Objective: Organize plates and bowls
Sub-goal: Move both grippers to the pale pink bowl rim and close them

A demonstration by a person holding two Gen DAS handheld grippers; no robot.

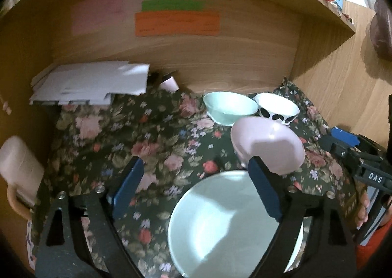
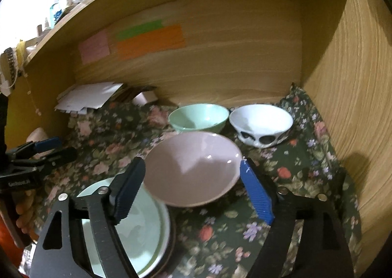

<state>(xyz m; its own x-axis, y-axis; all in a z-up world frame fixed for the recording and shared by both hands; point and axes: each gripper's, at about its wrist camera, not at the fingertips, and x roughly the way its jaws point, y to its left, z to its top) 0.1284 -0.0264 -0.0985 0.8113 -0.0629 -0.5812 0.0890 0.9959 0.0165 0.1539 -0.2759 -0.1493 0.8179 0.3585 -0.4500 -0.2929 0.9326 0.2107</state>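
Bowls and plates on a flowered cloth, both claws wide open and empty.
Left view: left claw [image 1: 196, 184] over the pale plate [image 1: 220, 224], whose near edge its arms hide; pink bowl [image 1: 267, 145] just beyond. Right view: right claw [image 2: 193, 189] flanks the pink bowl [image 2: 193, 167], untouched; plate stack [image 2: 142, 231] blurred, partly hidden, left.

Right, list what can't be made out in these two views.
- Plate stack, right wrist view: how many plates, hidden by the left jaw and blur.
- Pink bowl, left wrist view: base hidden behind the right jaw.
- Cup behind the papers: mostly hidden.
- Sticky notes: writing blurred.
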